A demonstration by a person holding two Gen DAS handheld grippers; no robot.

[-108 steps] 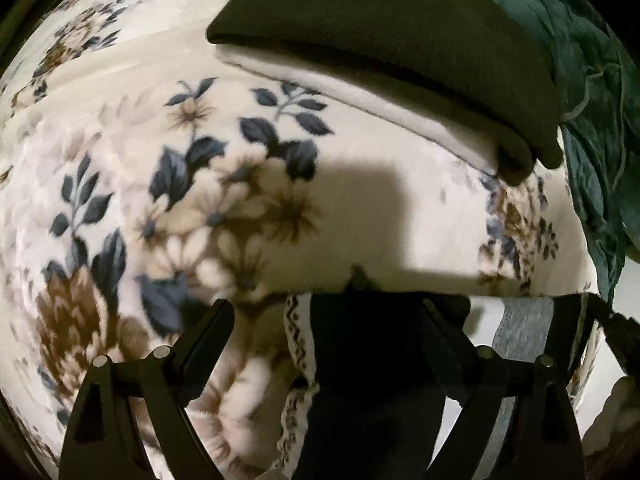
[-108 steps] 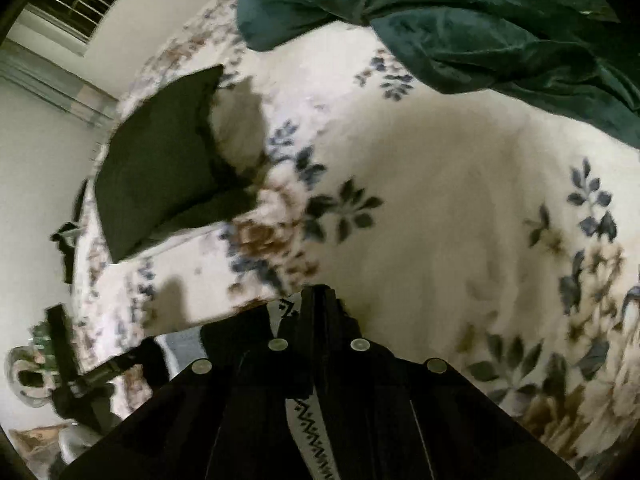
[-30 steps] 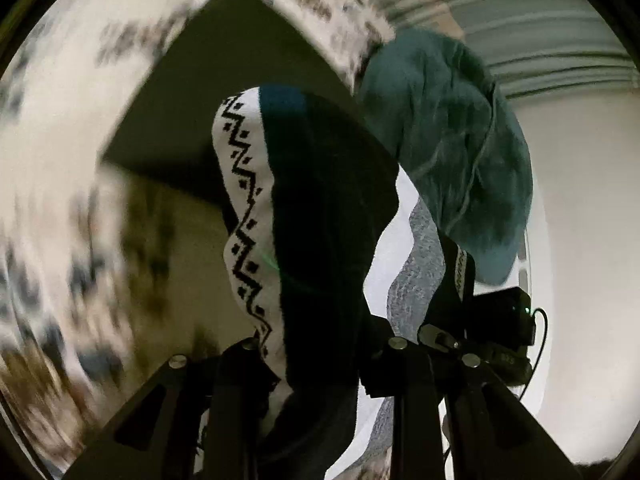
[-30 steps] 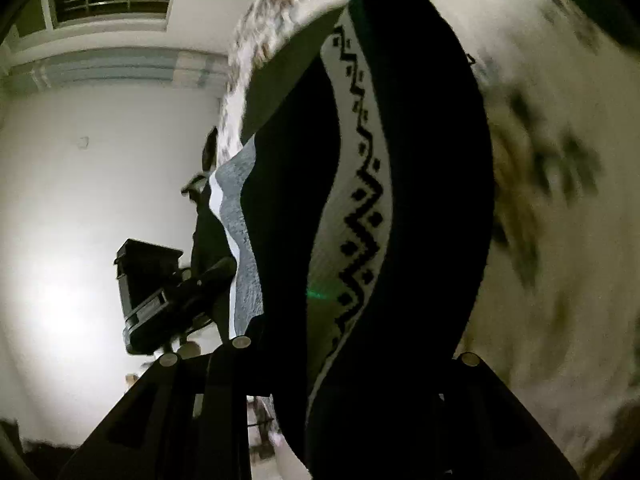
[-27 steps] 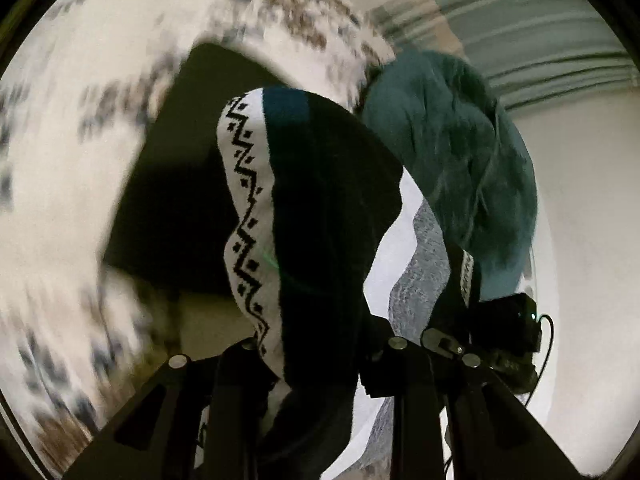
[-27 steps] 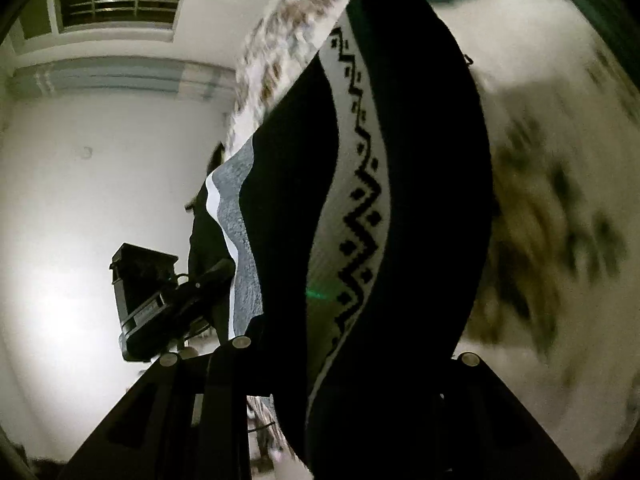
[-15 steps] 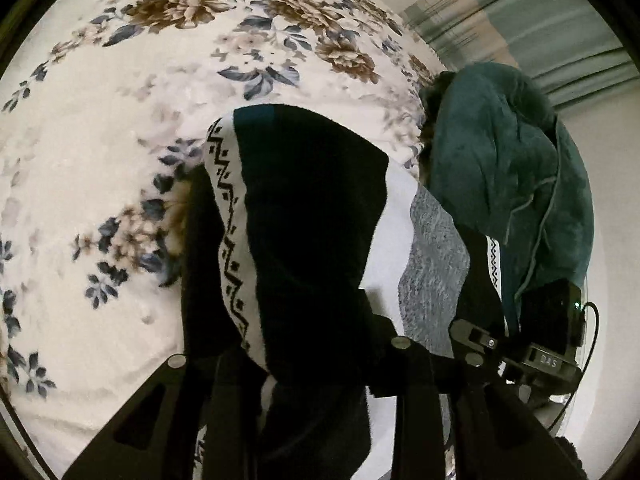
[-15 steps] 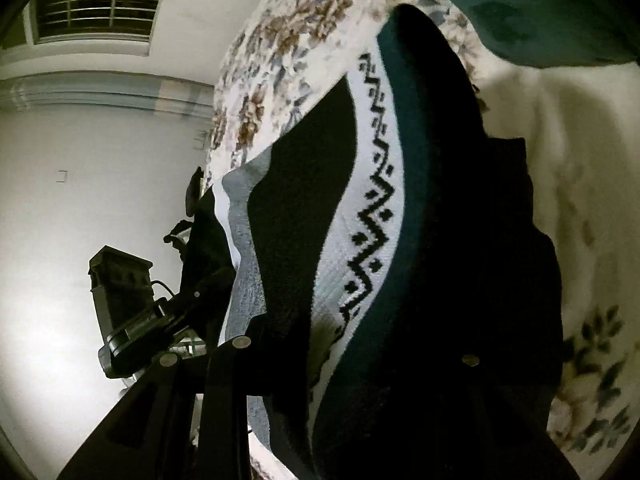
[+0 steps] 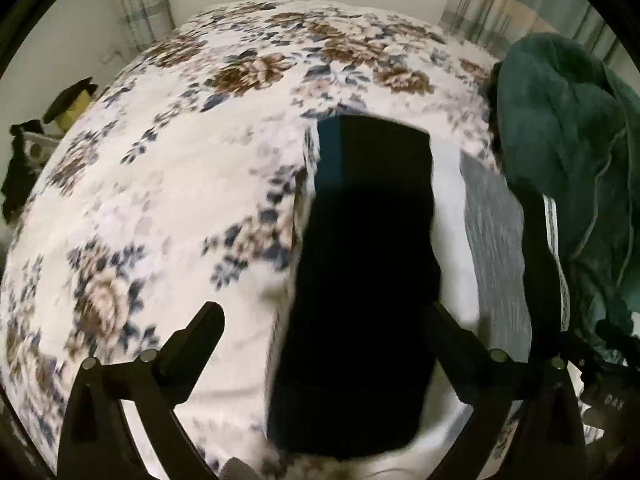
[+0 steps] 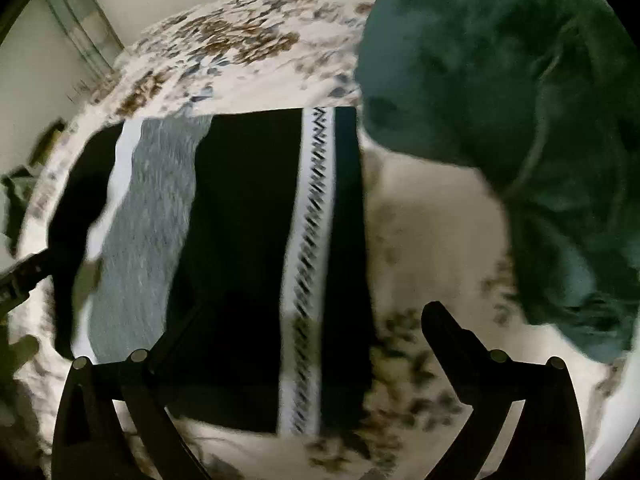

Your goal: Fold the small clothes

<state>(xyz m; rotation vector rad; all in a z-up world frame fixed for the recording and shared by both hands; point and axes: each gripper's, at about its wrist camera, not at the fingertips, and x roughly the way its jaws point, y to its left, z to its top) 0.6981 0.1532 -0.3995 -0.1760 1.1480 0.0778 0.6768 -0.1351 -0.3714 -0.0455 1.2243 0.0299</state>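
Observation:
A small dark garment [image 9: 360, 264] with white, grey and zigzag-patterned stripes lies spread flat on the floral bedspread [image 9: 180, 184]. In the right wrist view the garment [image 10: 240, 248] shows its grey band at the left and zigzag stripe at the right. My left gripper [image 9: 324, 320] is open and empty, hovering over the garment's near edge. My right gripper [image 10: 316, 316] is open and empty, also above the garment's near edge. Both views are blurred by motion.
A dark green blanket [image 9: 568, 168] is heaped at the right of the garment; it also shows in the right wrist view [image 10: 512, 112]. Curtains [image 9: 520, 12] and a wall stand behind the bed. Dark items [image 9: 24, 168] sit off the bed's left edge.
Both grippers held the garment up, then laid it on the bedspread and opened. The garment now lies flat and both grippers have pulled back from it.

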